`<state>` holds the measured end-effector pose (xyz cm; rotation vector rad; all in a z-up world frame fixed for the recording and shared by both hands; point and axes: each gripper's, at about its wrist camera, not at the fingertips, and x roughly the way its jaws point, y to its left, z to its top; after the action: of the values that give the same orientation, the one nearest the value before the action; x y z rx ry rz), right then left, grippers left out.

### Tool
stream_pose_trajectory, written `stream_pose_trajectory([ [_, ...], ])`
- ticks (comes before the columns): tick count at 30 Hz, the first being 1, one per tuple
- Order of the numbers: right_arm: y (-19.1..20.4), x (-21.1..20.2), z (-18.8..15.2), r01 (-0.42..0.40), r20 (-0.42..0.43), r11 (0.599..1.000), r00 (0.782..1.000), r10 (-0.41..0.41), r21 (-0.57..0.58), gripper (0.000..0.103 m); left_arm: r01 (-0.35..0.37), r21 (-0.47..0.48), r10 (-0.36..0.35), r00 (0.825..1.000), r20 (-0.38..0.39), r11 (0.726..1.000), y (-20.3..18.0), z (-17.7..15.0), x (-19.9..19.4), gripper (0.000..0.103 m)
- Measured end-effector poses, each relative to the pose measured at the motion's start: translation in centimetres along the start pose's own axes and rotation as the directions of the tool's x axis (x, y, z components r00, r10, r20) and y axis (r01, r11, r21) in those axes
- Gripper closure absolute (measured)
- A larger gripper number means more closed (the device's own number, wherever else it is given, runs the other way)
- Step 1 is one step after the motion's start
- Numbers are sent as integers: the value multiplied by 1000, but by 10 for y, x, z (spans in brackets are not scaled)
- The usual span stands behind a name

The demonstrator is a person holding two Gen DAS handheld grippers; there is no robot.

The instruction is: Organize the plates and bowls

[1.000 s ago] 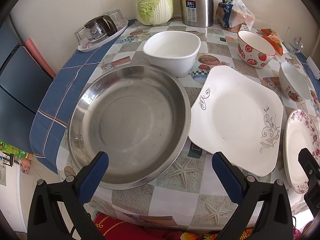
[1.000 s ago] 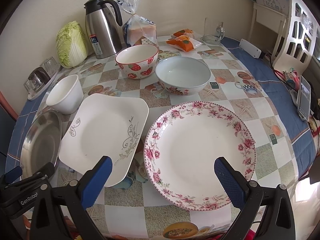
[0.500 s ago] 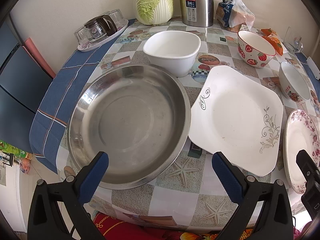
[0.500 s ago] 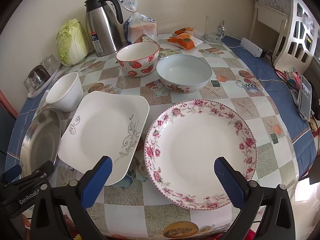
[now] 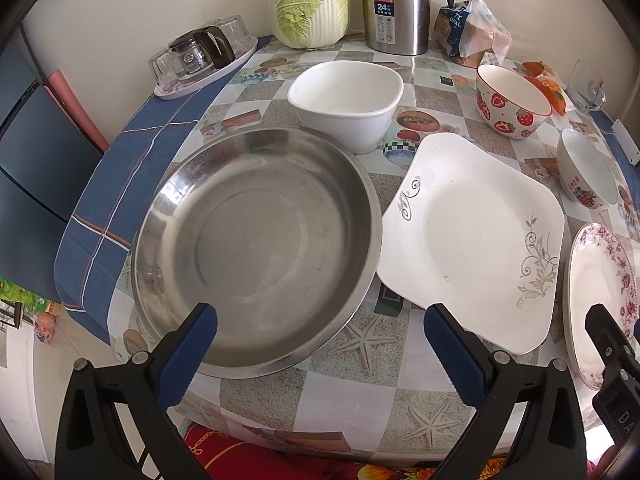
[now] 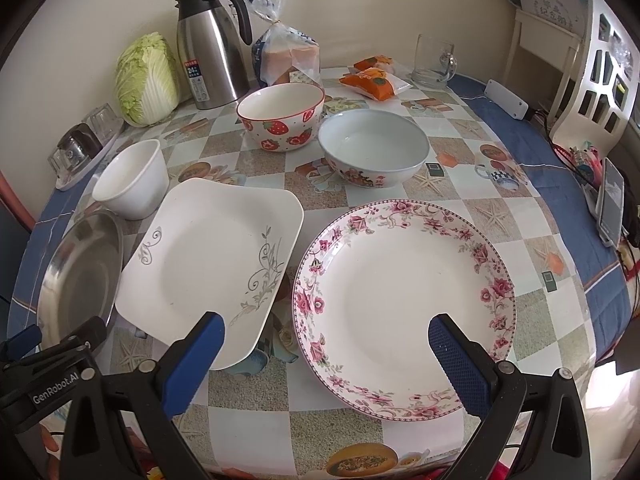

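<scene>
A steel plate (image 5: 256,248) lies at the table's front left, with a square white plate (image 5: 476,236) to its right and a white bowl (image 5: 346,100) behind. My left gripper (image 5: 320,344) is open and empty over the steel plate's front rim. In the right wrist view, a floral round plate (image 6: 404,300) lies in front, the square white plate (image 6: 212,256) to its left, a strawberry bowl (image 6: 280,116) and a pale bowl (image 6: 374,152) behind. My right gripper (image 6: 326,348) is open and empty over the floral plate's near edge.
At the back stand a cabbage (image 6: 146,78), a steel thermos jug (image 6: 210,44), bagged bread (image 6: 286,52), orange snack packs (image 6: 374,78) and a glass mug (image 6: 434,60). A tray of glasses (image 5: 202,60) sits at the left. A phone (image 6: 612,200) lies far right.
My right gripper has moved slightly forward and lower over the floral plate. My left gripper has barely moved. Nothing was picked up.
</scene>
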<state>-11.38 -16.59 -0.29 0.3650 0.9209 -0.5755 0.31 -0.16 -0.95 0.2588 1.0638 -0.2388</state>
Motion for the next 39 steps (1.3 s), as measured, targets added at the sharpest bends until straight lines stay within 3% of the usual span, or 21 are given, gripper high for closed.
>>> stream_pose_trajectory([
  [6,10,-3,8,-33,27,999,999,33,-19,0,76,-120,-74,997,23,990,34,3,0,0],
  [11,38,-6,19,-89,75,994,993,93,-61,0,42,-225,-27,997,68,974,78,8,5,0],
  [23,99,10,40,-201,39,972,978,207,-117,0,17,-379,21,995,96,925,168,7,25,0],
  [32,125,28,50,-251,55,956,963,262,-151,0,1,-391,69,984,163,921,191,10,37,0],
  [39,134,46,57,-292,22,944,954,299,-151,0,62,-395,-4,989,146,916,201,11,54,0],
])
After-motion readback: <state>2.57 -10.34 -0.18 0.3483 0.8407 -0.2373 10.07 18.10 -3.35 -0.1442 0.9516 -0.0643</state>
